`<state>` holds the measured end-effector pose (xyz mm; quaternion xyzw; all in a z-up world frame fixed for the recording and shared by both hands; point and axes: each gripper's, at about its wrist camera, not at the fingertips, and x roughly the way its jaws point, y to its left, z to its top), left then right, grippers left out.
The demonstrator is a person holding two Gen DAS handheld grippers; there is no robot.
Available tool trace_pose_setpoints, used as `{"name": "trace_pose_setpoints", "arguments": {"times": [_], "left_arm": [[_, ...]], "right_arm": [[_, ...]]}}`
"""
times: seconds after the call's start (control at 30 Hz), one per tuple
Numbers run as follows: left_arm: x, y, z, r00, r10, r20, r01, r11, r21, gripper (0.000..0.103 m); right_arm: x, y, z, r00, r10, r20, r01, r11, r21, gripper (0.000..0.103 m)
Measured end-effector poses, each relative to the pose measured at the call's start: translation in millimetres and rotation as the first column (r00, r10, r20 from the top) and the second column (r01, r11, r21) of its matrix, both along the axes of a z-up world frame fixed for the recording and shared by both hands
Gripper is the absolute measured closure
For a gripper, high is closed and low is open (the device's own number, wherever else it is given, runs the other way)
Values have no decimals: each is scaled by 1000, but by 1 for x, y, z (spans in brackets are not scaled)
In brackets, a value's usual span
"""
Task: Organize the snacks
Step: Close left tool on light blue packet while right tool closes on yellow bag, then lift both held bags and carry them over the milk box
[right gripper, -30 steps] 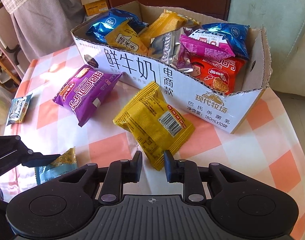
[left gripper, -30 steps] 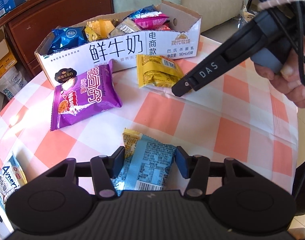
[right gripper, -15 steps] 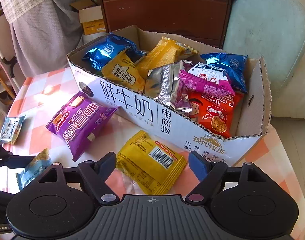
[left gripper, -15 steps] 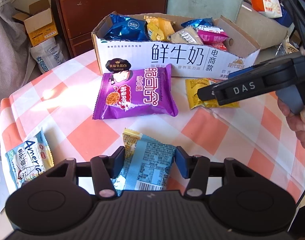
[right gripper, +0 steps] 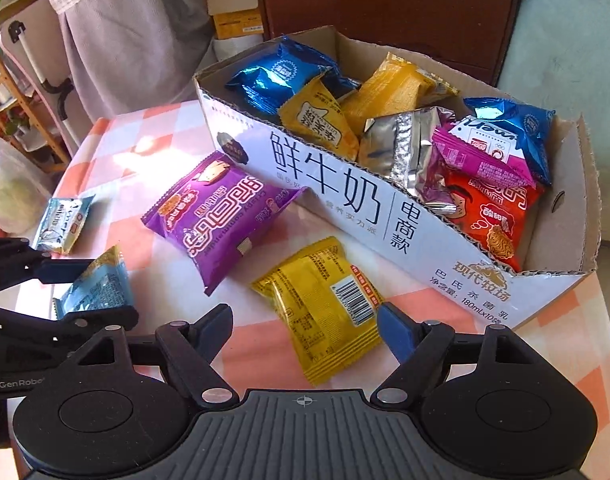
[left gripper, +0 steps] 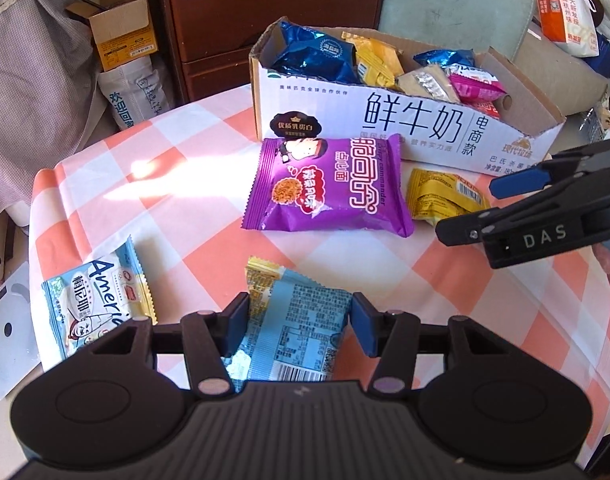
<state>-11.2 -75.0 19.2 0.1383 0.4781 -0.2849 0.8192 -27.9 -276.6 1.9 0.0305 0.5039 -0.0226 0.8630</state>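
A light blue snack packet (left gripper: 297,328) sits between the pads of my left gripper (left gripper: 301,312), which is shut on it just above the checked tablecloth. My right gripper (right gripper: 303,320) is open, its fingers spread either side of a yellow packet (right gripper: 321,304) that lies flat on the cloth. A purple noodle packet (left gripper: 325,188) lies in front of the white milk carton box (left gripper: 425,128), which holds several snack packets. A pale blue "Amerie" packet (left gripper: 93,304) lies near the table's left edge. In the right wrist view my left gripper (right gripper: 105,292) shows at the far left with the blue packet (right gripper: 93,284).
The round table's edge curves close on the left and right. Behind the table stand a dark wooden cabinet (left gripper: 265,8), a small open cardboard box (left gripper: 121,36) and a pale green cushion (left gripper: 457,4). A white paper disc (left gripper: 9,328) hangs over the left edge.
My right gripper's jaws have gone from shut to wide open and now straddle the yellow packet. My left gripper has rolled and shifted sideways, still holding the blue packet.
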Motion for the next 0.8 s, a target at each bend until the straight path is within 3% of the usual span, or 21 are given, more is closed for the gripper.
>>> {"name": "trace_pose_setpoints", "arguments": {"times": [0.27, 0.4, 0.8], "left_arm": [[-2, -3, 2, 1000, -10, 21, 10, 1000, 7, 50], [1, 0, 2, 1000, 4, 15, -4, 1000, 4, 50], [3, 0, 6, 999, 29, 30, -29, 1000, -4, 50]], "right_arm": [[8, -4, -17, 999, -24, -22, 24, 1000, -19, 22], [4, 8, -15, 1000, 17, -12, -17, 999, -32, 38], [-9, 12, -1, 1000, 4, 10, -4, 999, -44, 43]]}}
